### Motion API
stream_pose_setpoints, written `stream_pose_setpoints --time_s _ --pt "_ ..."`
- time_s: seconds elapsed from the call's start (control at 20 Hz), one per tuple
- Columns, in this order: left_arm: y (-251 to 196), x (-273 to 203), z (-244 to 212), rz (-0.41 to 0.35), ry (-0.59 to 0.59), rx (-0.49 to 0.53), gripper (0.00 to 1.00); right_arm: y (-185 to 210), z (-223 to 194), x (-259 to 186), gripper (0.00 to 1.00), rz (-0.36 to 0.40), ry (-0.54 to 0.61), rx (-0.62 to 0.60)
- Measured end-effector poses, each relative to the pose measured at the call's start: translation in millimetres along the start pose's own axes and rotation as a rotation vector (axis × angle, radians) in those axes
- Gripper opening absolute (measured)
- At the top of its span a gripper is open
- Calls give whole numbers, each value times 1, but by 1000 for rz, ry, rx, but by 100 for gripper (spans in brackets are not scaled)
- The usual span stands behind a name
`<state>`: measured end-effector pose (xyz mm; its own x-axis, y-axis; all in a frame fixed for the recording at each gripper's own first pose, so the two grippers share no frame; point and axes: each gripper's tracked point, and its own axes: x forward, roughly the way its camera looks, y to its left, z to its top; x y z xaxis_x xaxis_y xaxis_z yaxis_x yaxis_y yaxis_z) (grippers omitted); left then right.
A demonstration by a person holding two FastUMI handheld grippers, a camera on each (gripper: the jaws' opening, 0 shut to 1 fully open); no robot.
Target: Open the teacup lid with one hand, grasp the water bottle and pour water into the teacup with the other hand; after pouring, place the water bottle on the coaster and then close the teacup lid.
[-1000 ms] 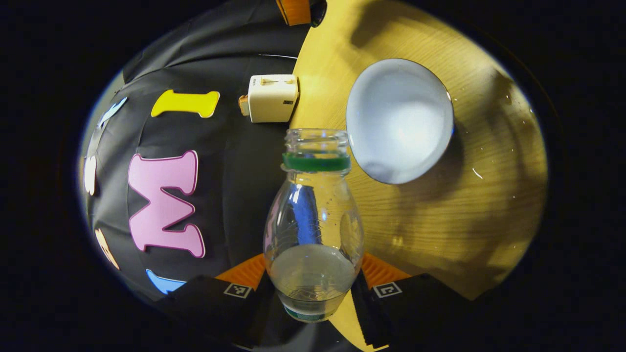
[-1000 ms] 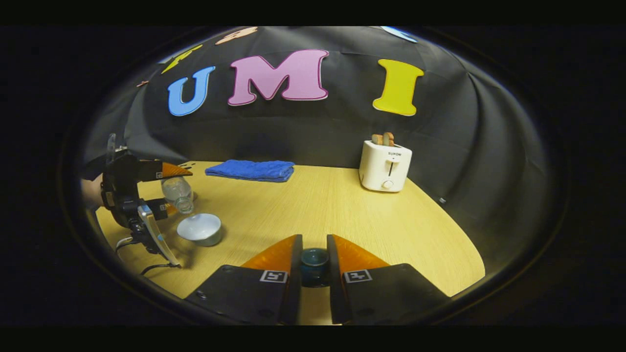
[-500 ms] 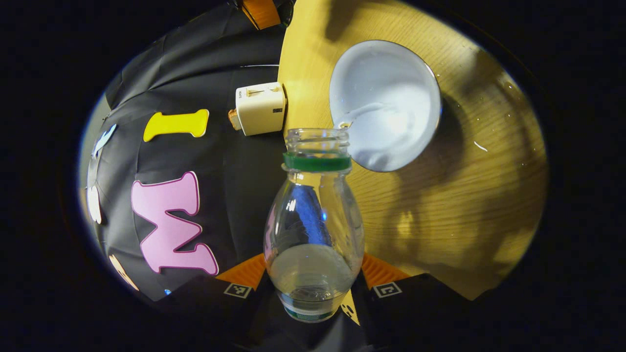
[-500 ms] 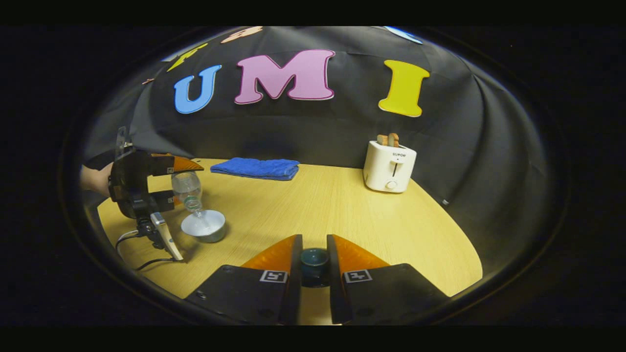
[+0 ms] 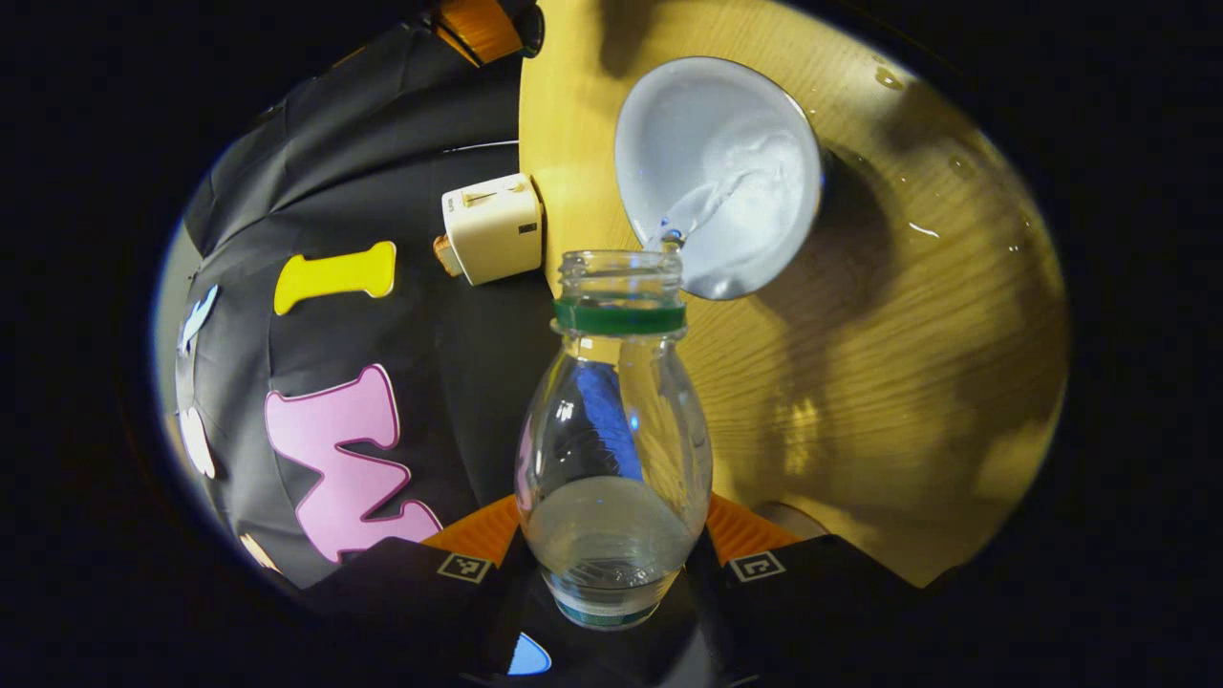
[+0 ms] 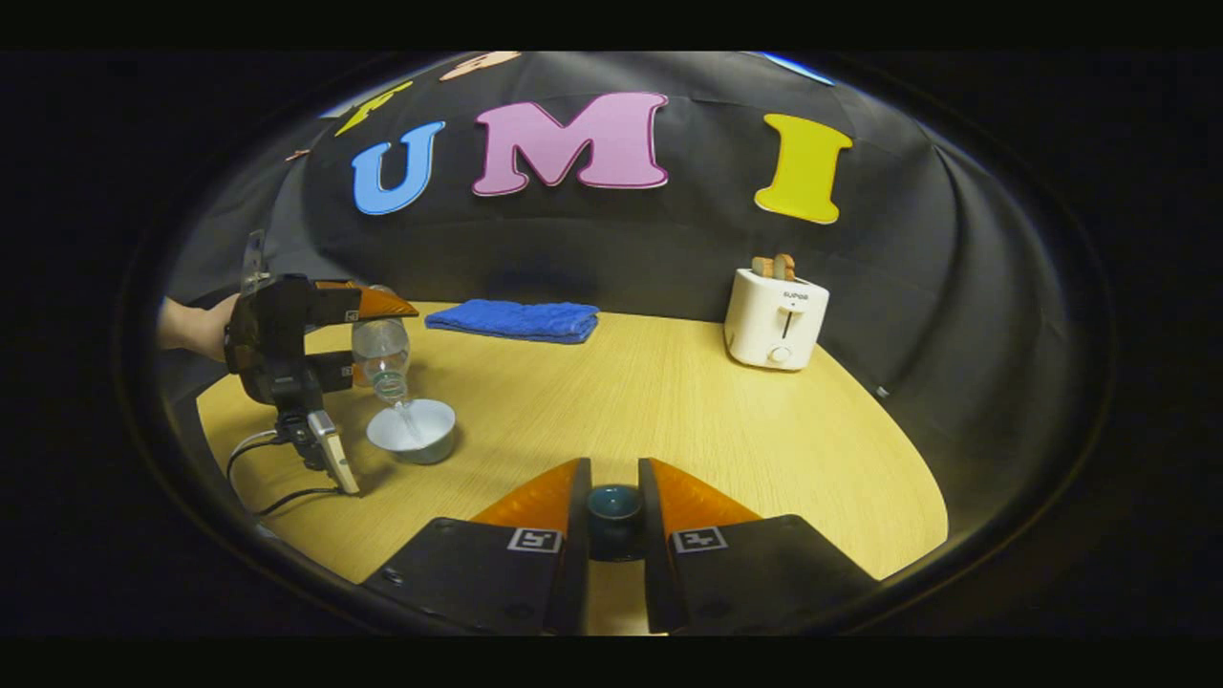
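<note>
Right gripper view shows the tabletop (image 6: 669,401) with a blue towel (image 6: 513,320) at its far edge and a white toaster (image 6: 776,317) near its far right corner. Close to the left edge, a person's hand (image 6: 196,327) holds the left hand-held gripper (image 6: 368,334) turned on its side, one finger above the other, both pinching the body of the water bottle (image 6: 380,352). The bottle's long axis tilts, neck pointing down and toward the teacup (image 6: 413,430), which stands open on the tabletop just beneath the bottle's mouth. A thin stream of water runs from the mouth into the cup.

The right hand-held gripper (image 6: 613,506) hovers level above the near edge, its fingers pressed on the knob of the teacup lid (image 6: 613,508) between them.

Left gripper view looks along the bottle (image 5: 614,449), its uncapped neck pointing away at the cup's rim (image 5: 718,172), some water low in its body.
</note>
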<state>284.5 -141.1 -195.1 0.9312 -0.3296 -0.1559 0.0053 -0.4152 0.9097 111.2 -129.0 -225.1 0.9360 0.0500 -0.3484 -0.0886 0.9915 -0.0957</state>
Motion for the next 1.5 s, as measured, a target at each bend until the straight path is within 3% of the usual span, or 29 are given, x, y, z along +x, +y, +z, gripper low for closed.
stream_pose_setpoints --time_s 0.25,0.35,0.45,0.65,0.75,1.2,1.35,1.5 --pt "1 0 3 -2 -15 45 75 1 -3 1 31 -1 9 8" --pt "4 1 4 2 -21 64 75 2 -6 1 27 -2 20 4" --pt "5 1 3 6 -23 75 75 4 -4 3 31 3 17 12" --pt "18 2 0 16 -29 109 75 8 0 3 23 5 8 32" --pt "21 4 -2 26 -29 124 75 9 2 2 31 3 6 36" --pt "38 5 2 60 -57 191 75 13 4 -2 31 -13 -2 67" --pt "44 4 4 73 -58 226 75 17 2 -7 23 -15 1 87" --pt "48 5 7 84 -68 256 75 23 -1 -10 31 -12 8 86"
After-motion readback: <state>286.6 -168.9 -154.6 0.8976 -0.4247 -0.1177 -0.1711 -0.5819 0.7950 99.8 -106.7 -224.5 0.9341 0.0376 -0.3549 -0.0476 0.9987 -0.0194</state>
